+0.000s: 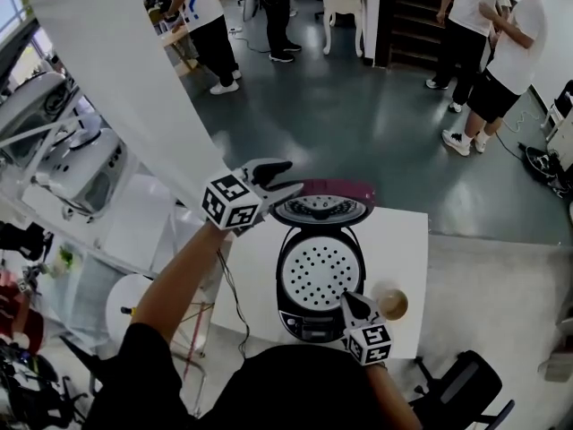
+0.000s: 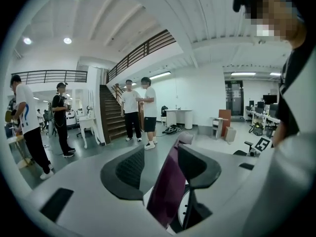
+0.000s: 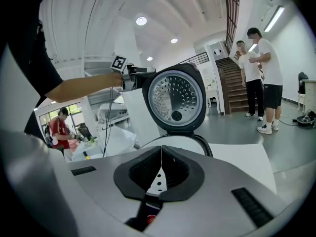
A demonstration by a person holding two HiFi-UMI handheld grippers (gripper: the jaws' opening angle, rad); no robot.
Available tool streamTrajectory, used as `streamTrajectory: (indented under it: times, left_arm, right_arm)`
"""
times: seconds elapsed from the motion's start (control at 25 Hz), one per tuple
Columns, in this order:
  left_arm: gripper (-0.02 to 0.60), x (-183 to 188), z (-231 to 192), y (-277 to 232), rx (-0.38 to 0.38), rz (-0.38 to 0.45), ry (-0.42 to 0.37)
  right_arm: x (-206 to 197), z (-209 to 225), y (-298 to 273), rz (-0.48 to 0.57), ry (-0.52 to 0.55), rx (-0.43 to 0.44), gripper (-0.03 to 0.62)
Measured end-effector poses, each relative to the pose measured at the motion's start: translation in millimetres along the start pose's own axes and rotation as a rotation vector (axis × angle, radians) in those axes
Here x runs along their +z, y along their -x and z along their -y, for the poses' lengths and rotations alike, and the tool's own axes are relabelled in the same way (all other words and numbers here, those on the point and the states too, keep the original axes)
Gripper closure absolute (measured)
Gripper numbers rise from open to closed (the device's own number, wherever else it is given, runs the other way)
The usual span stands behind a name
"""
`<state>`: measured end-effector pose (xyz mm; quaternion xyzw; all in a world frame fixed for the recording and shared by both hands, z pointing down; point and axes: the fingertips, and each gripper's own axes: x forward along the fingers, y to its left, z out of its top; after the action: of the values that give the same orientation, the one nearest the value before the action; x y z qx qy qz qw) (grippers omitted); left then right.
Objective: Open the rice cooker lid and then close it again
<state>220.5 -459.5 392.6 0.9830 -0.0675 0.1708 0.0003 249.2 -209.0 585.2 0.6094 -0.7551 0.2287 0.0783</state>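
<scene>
Two left fingers (image 2: 129, 172) astride upright lid (image 2: 168, 190) rim

Left claw (image 1: 292, 176) spread wide, right claw (image 1: 348, 299) pinched shut.

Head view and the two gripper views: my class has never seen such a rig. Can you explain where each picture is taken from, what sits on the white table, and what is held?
No robot: a person wears a downward-looking head camera and holds a two-jaw gripper in each hand, each carrying its own camera. On the white table stand a rice cooker, its lid raised, and what looks like a small tan cup. The left gripper has its jaws open astride the lid's edge, not clamping it. The right gripper is shut and empty, near the cooker's front.
</scene>
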Motion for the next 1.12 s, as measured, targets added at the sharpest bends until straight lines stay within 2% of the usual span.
streamTrajectory:
  times: [0.16,0.32,0.68,0.96,1.12]
  left_arm:
    - [0.409,-1,8,-6,-0.089,-0.016,0.017]
    - [0.506,-2,4,-6,-0.097,-0.012,0.012]
    - [0.513,-5,16,-6,-0.172,-0.061,-0.025]
    - [0.538,-10,26,-4,-0.172,-0.091,-0.120]
    - [0.541,-11,33,-1,-0.181,-0.090,-0.131]
  right_arm:
    - [0,3,1,0.006,-0.012,-0.005,0.594]
    - [1,7,2,0.015,-0.029,-0.019,0.594]
    - [-2,5,6,0.012,-0.044,-0.039,0.594]
    - [-9,-4,8,0.007,-0.041,-0.044,0.594]
    - [-9,-10,13,0.010,-0.036,-0.050,0.594]
